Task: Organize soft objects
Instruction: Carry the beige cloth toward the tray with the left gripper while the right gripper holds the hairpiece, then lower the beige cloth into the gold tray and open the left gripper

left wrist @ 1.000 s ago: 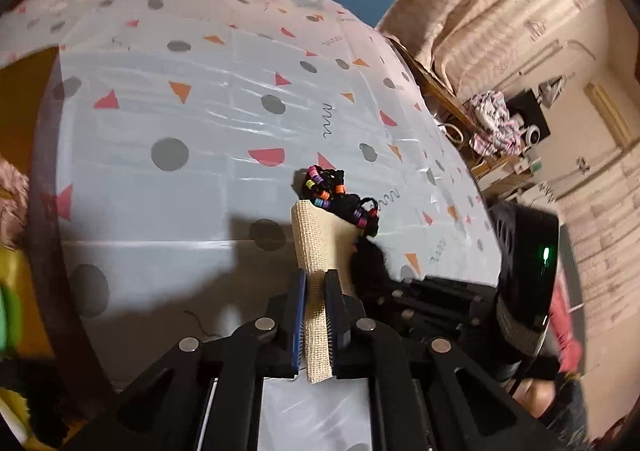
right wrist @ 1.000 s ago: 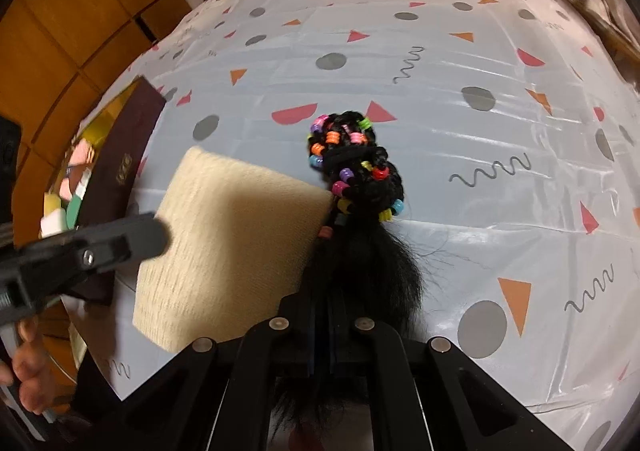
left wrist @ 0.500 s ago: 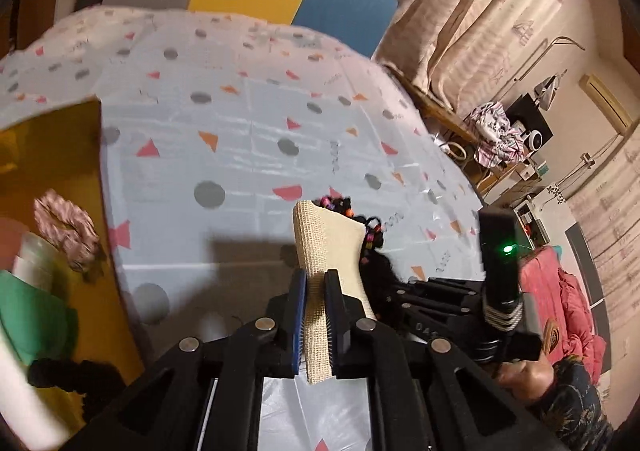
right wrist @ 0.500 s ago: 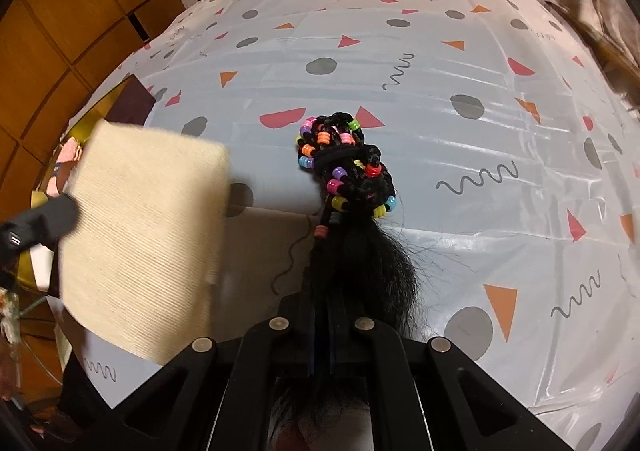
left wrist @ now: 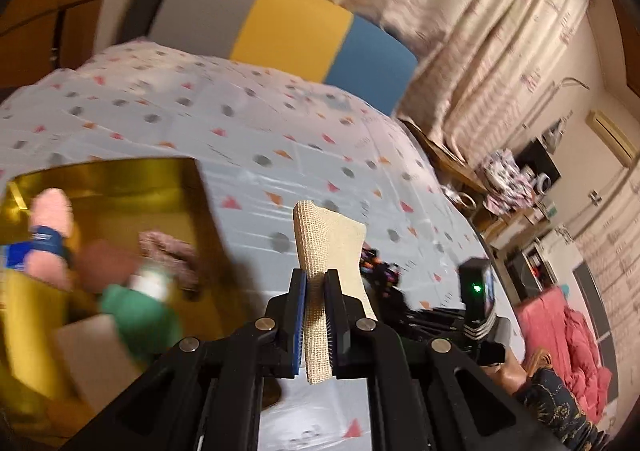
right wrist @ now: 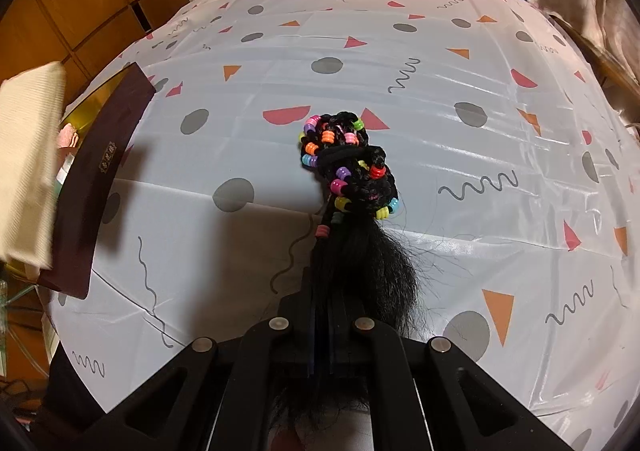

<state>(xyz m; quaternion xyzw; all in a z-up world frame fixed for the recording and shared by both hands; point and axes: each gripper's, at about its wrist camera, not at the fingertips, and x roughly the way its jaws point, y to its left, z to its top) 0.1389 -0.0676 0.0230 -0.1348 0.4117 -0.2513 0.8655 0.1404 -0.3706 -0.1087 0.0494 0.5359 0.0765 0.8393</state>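
- Carrying the cloth to the box looks like the step in hand: the left tool is clenched on the beige woven cloth, which stands up between its pads clear of the bench.
- The gold-lined box, already holding a green item, a pink fuzzy piece and other soft things, lies just to the left of and below that tool; its dark wall shows at the left edge of the right wrist view.
- Next, I judge, the left tool must come over the box's open top and let go so the cloth drops inside, not on the rim.
- The right tool is clenched on the loose black hair end of the beaded hairpiece; its braided, bead-strung part rests on the bench straight ahead of the tool.
- That hairpiece probably goes to the box afterwards.
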